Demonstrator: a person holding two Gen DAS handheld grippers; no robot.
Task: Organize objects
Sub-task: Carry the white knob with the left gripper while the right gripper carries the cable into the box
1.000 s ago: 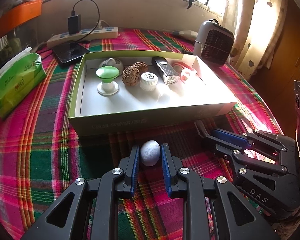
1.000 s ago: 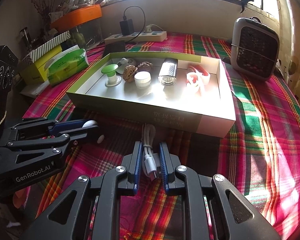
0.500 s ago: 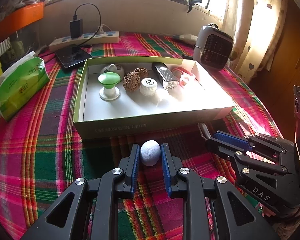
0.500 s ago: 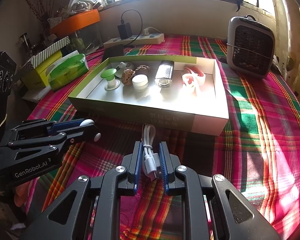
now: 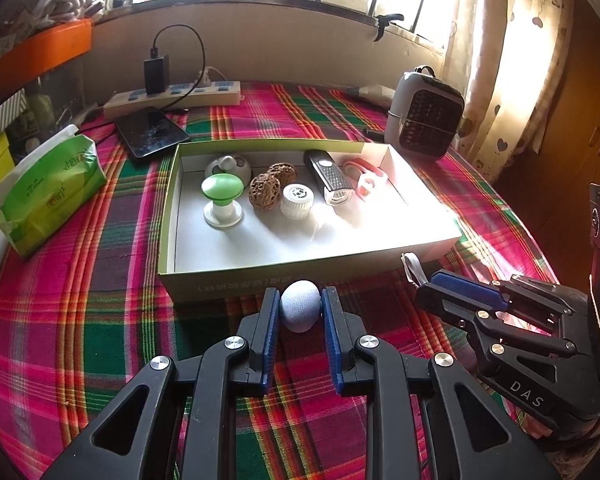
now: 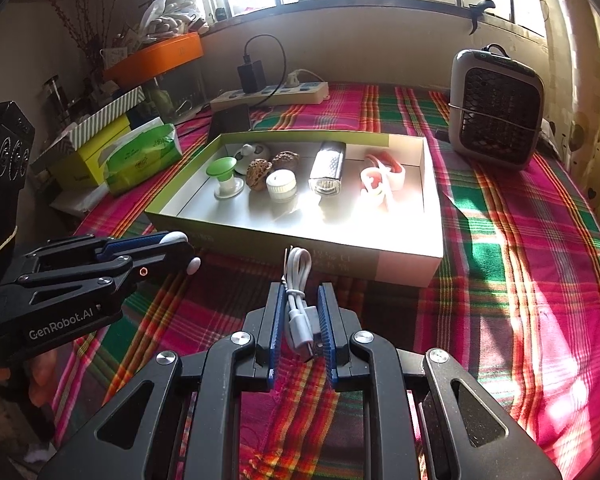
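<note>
A: Clamping a pale egg-shaped ball [image 5: 300, 310], your left hand-held gripper [image 5: 300, 305] has both blue pads pressed on its sides, just in front of the open box [image 5: 260, 276] at 12 o'clock.

B: And your right hand-held gripper [image 6: 303, 316]?

A: It's clamped on a bundled white cable [image 6: 298, 300], whose loop sticks out past the fingertips toward the box's near wall. In the left wrist view that gripper sits at 3 o'clock.

B: What's in the box?

A: Along its far half, from 10 toward 2 o'clock: a green-topped knob [image 5: 222, 198], a round white piece [image 5: 228, 166] behind it, 2 walnuts [image 5: 272, 184] touching each other, a white ribbed cap [image 5: 297, 200], a black-and-silver light [image 5: 332, 180], and a pink-and-white clip [image 5: 366, 176]. The near half of its floor is bare and sunlit.

B: Around it on your surface [image 5: 80, 320]?

A: A plaid cloth covers it. You've a green tissue pack [image 5: 48, 192] at 9 o'clock, a phone [image 5: 152, 136] and power strip [image 5: 172, 96] at 11, and a small heater [image 5: 424, 120] at 1.
</note>
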